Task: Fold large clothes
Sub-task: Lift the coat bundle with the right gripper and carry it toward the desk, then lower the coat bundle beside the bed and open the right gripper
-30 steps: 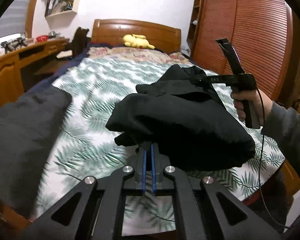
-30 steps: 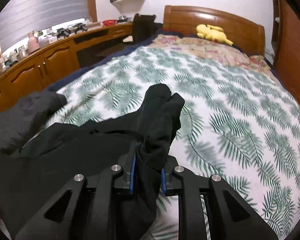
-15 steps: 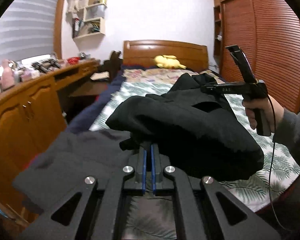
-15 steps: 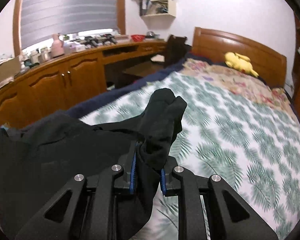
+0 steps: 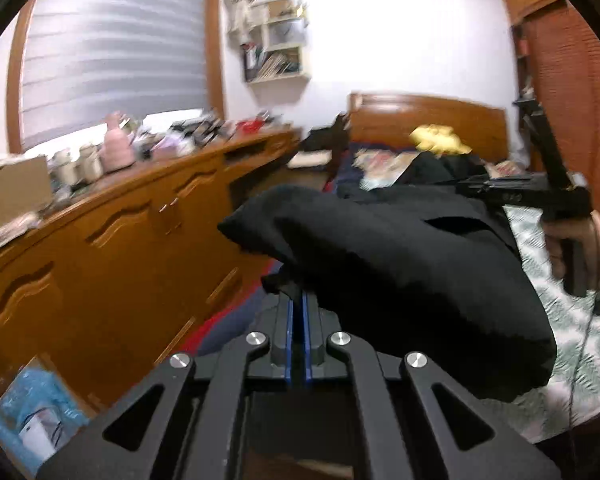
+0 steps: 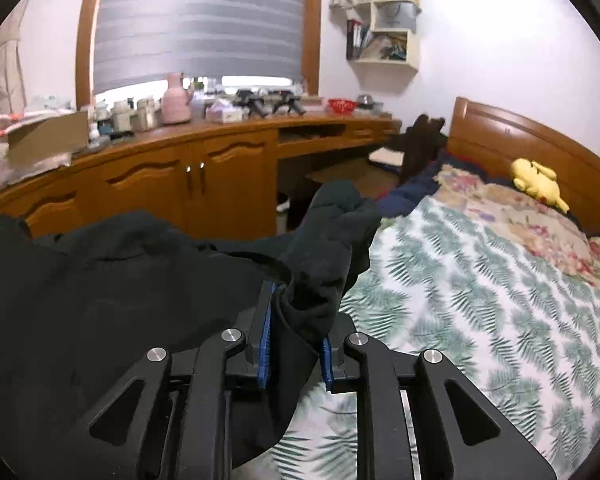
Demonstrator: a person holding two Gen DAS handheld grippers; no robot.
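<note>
The left gripper (image 5: 297, 300) has its two blue-lined fingers (image 5: 288, 320) pressed nearly together, with only a thin slit between them, and a pinch of the black garment (image 5: 400, 276) is caught at their tips. The right gripper (image 6: 296, 324) stands somewhat wider, its blue pads (image 6: 265, 344) clamped on a thick bunched wad of the same black garment (image 6: 112, 292), which bulges up above the fingertips.

The cloth hangs in the air between the two tools, draped in a heavy mass and lifted above the near edge of the bed (image 6: 480, 304) rather than lying flat on it.

The left wrist view, blurred in places, shows the right gripper from the outside (image 5: 540, 194): a black pistol-like tool held in the person's right hand (image 5: 576, 248), with the garment running up to its front end and a thin cable hanging down beside the wrist. It also shows a blue plastic-wrapped bundle (image 5: 32, 412) low on the floor beside the wooden cabinet (image 5: 112, 248).

The right wrist view is sharper and shows more of the room: the fern-patterned bedspread (image 6: 500, 340), a yellow plush toy (image 6: 538, 184) near the wooden headboard (image 6: 540, 148), a pink jug (image 6: 176, 98) and clutter on the long counter (image 6: 236, 128) beneath the blind (image 6: 204, 20), and a wall shelf (image 6: 384, 40). The left gripper does not appear in this view.
</note>
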